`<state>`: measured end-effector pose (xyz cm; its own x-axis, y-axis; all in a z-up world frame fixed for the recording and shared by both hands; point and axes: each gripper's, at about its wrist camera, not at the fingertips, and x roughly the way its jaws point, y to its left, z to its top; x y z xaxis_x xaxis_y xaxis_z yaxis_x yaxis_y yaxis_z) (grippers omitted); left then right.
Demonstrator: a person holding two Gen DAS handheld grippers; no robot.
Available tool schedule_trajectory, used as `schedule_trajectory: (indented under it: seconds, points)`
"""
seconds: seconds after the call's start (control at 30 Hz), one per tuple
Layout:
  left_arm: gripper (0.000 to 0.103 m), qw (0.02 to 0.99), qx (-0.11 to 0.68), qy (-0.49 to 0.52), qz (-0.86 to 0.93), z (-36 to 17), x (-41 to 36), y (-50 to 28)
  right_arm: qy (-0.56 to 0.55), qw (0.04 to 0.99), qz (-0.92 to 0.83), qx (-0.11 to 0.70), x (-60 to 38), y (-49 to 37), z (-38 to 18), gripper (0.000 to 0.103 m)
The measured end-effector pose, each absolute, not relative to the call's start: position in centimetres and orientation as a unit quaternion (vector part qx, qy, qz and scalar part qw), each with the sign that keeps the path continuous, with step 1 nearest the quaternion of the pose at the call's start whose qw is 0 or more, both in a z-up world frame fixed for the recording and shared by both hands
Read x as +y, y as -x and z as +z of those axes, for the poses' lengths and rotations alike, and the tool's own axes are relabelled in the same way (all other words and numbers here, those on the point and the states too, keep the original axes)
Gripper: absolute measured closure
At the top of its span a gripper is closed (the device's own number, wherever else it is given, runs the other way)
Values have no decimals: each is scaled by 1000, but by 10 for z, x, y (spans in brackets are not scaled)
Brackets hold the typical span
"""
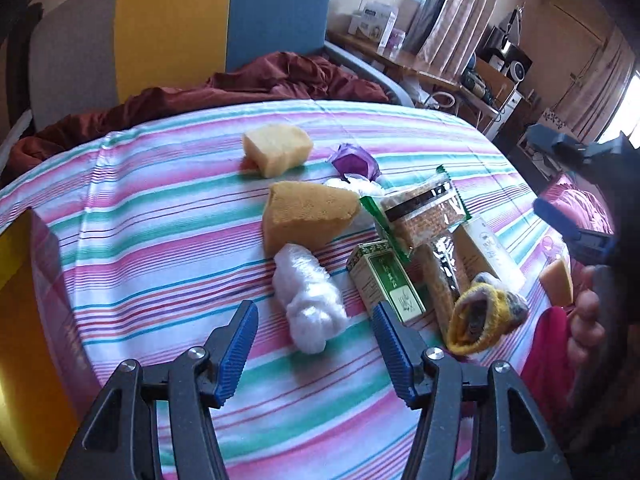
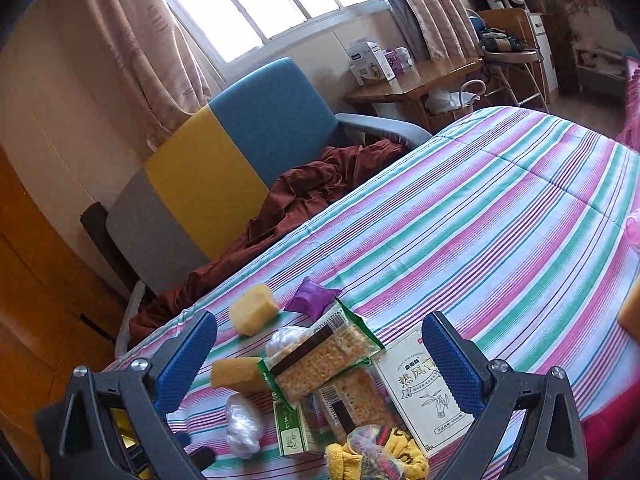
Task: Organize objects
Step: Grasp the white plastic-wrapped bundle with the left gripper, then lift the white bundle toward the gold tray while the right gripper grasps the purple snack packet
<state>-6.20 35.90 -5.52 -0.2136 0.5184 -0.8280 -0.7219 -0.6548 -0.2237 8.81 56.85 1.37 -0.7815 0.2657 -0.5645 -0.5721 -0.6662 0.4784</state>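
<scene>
Left wrist view: the left gripper (image 1: 316,354) hangs over the striped cloth (image 1: 160,240) with its blue jaws partly apart and nothing between them. Just beyond the gap lies a white plastic wad (image 1: 308,300), nearest the right jaw's side. Farther off sits a tan sponge wedge (image 1: 308,214), and farther still a pale sponge block (image 1: 278,154) with a purple packet (image 1: 355,159) to its right. Right of the wad stands a green box (image 1: 386,282), close by the right jaw's tip; a cracker pack (image 1: 424,210) leans across its far end. A yellow knit sock (image 1: 480,316) lies at near right. At the far right edge the right gripper (image 1: 560,188) shows, jaws wide apart and empty, with a hand (image 1: 586,320) below it.

Right wrist view: the right gripper (image 2: 320,356) is spread fully, holding nothing. Between and beyond its jaws lies the pile: cracker pack (image 2: 324,356), a white box (image 2: 424,396) against the right jaw, green box (image 2: 294,426), sock (image 2: 376,456) nearest. No container is visible in either view.
</scene>
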Motion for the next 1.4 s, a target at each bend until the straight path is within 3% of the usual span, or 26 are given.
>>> schedule_trajectory:
  seconds: [0.27,0.3,0.4,0.47,0.93,1.2,1.3,1.4]
  points:
    - [43,363,115,515,768,-87,386,86,234,224,885,335,569,-84,12,0]
    - [45,358,116,518,768,-91,387,89,235,223,885,333,569,-84,12,0]
    - [68,344,119,510,780,-99,383,89,238,221,887,328,569,-82,12,0]
    - [71,350,111,500,784,-99,375,86,240,222,887,327,570,-82,11,0]
    - [71,385,185,415,804,-98,309,-12,292,192,877,331,566,-69,-2,0]
    - [71,395,169,412,804,-100,300,-15,388,173,852,304,514,-91,2,1]
    - [71,396,166,405,807,-100,299,-16,441,183,827,296,499,-100,-10,5]
    - [71,398,169,400,808,-101,297,-18,485,196,788,325,497,-106,-39,15]
